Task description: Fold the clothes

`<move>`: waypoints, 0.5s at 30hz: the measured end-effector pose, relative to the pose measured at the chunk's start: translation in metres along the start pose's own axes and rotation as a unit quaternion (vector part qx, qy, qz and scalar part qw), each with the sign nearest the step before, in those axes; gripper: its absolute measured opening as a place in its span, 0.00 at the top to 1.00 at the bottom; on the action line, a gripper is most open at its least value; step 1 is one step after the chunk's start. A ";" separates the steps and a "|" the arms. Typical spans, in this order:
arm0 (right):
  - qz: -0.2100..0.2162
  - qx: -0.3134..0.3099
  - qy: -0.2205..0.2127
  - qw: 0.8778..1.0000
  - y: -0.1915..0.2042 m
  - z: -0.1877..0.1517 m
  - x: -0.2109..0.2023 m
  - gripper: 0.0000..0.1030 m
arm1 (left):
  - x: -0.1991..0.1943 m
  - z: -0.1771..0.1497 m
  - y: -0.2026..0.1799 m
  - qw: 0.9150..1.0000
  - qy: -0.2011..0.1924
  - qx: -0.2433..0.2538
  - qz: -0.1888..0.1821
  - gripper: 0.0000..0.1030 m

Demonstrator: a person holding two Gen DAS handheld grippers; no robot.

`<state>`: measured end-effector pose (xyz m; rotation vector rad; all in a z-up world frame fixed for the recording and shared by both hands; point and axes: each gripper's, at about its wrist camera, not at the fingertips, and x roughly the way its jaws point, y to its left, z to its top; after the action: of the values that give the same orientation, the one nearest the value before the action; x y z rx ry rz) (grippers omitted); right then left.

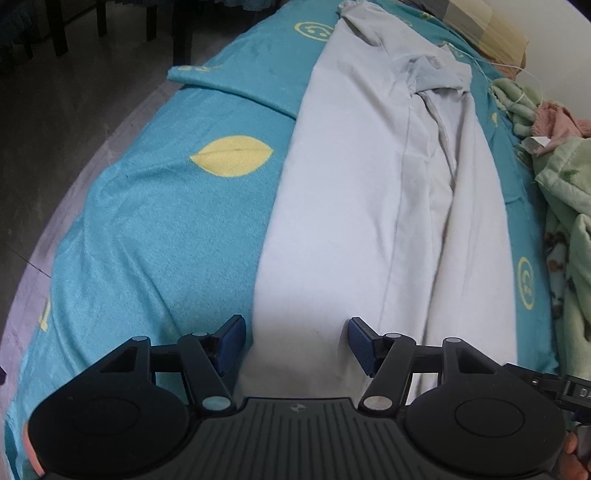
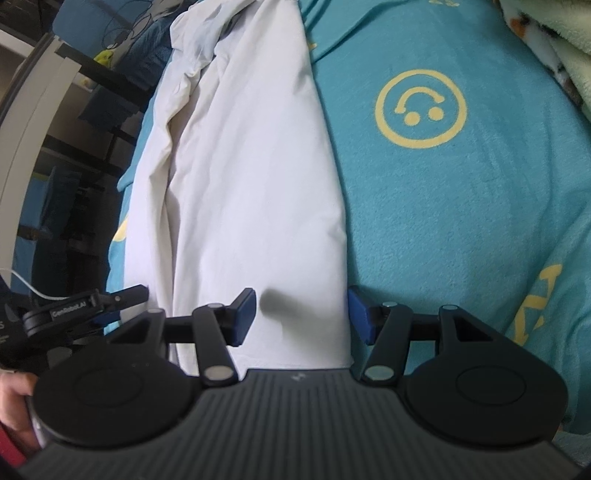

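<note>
A white garment [image 1: 369, 206], folded into a long strip, lies flat on a teal bedsheet [image 1: 155, 229] printed with yellow leaves and smiley faces. My left gripper [image 1: 297, 343] hovers open over the garment's near end by its left edge; the blue pads are wide apart with flat cloth below them. In the right wrist view the same garment [image 2: 251, 184] runs away from me. My right gripper [image 2: 301, 317] is open above the near end, its right pad level with the cloth's right edge. The left gripper [image 2: 85, 306] shows at the left of that view.
A green fleece blanket [image 1: 565, 206] and a pink cloth [image 1: 554, 118] are piled to the right of the garment. A pillow [image 1: 484, 26] lies at the far end. The bed's edge and dark floor [image 1: 55, 110] are on the left, with furniture legs beyond.
</note>
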<state>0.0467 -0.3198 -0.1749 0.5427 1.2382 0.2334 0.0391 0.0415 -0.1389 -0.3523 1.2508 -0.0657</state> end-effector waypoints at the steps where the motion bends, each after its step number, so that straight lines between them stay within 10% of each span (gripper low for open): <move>1: 0.005 0.002 0.004 1.000 0.000 -0.001 0.000 0.45 | 0.000 -0.001 0.002 1.000 0.007 -0.007 -0.014 0.39; 10: 0.029 -0.005 0.042 0.999 0.004 -0.009 0.004 0.51 | -0.002 -0.011 0.004 0.997 0.053 -0.008 -0.048 0.44; 15: 0.012 -0.030 0.054 0.998 0.011 -0.015 0.007 0.77 | -0.004 -0.014 0.006 0.997 0.056 -0.018 -0.045 0.61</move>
<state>0.0363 -0.3037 -0.1784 0.4979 1.3254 0.3228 0.0235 0.0451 -0.1414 -0.4418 1.3473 -0.1423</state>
